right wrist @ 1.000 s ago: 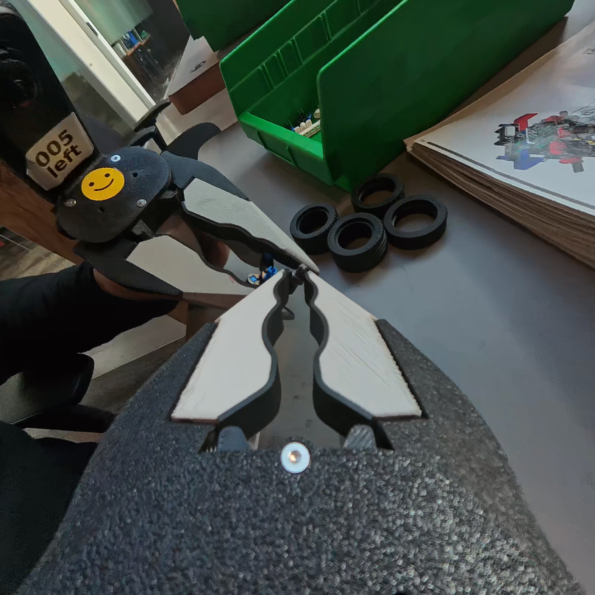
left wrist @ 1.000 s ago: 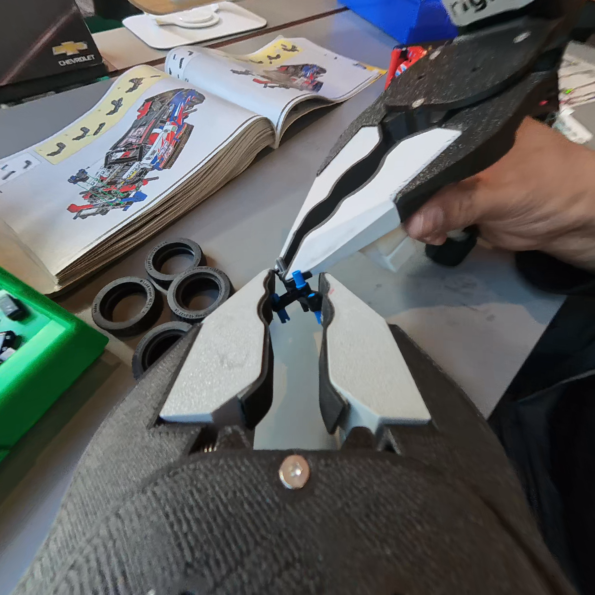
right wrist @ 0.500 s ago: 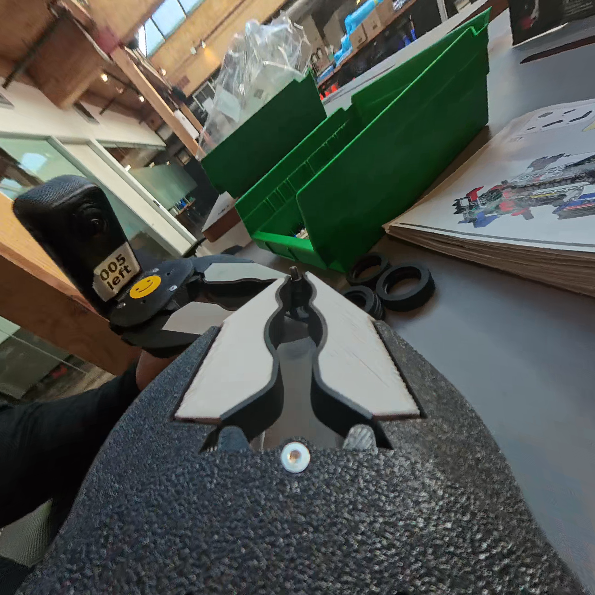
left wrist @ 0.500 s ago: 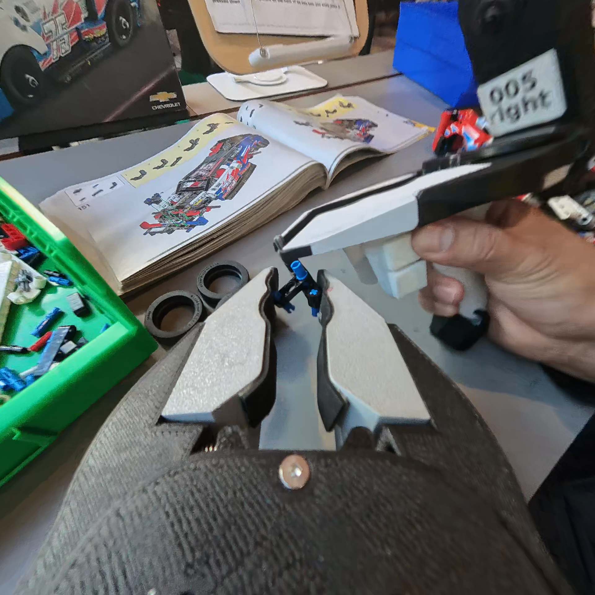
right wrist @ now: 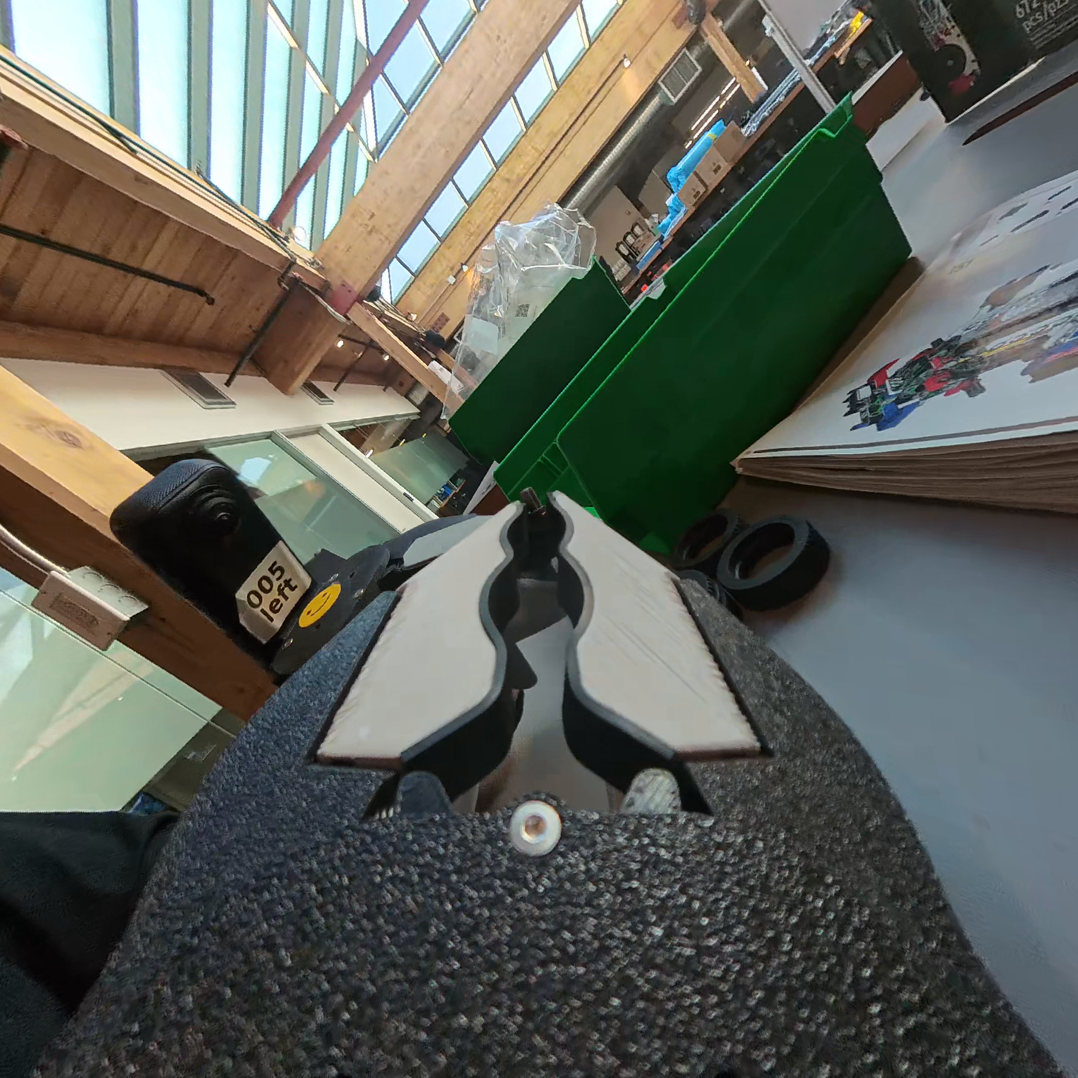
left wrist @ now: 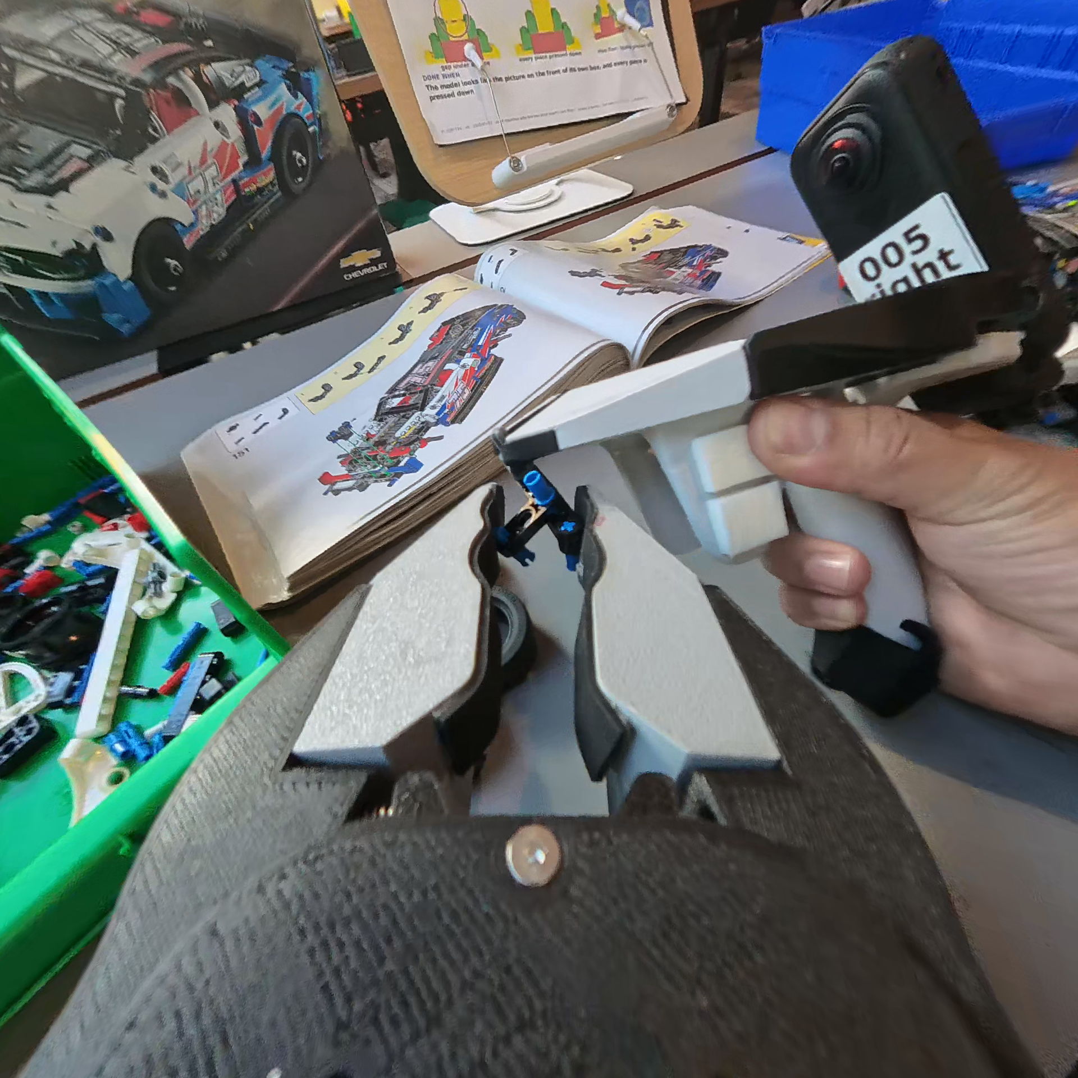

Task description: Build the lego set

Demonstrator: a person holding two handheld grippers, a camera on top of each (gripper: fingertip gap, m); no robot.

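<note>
My left gripper (left wrist: 539, 504) is shut on a small black lego assembly (left wrist: 528, 522) with blue pins and holds it above the grey table. My right gripper (right wrist: 534, 507) is shut on a small dark pin (right wrist: 529, 497). In the left wrist view the right gripper (left wrist: 507, 446), held by a hand, comes in level from the right, and its tips sit right above the assembly's top blue pin (left wrist: 534, 483). Whether pin and assembly touch is hidden. In the right wrist view the left gripper (right wrist: 350, 577) shows below and left of my fingers.
An open instruction booklet (left wrist: 408, 408) lies behind the grippers. A green bin (left wrist: 70, 875) of loose pieces stands at the left. Black tyres (right wrist: 770, 560) lie on the table beside it. A car box (left wrist: 146, 146), a sign stand (left wrist: 536, 87) and a blue bin (left wrist: 962, 70) stand at the back. Left and right tips are no more than a few centimetres apart.
Both grippers have tilted upward, so the views show more of the room. The right gripper has turned level, edge-on, with its tips still over the assembly. Both stay shut.
</note>
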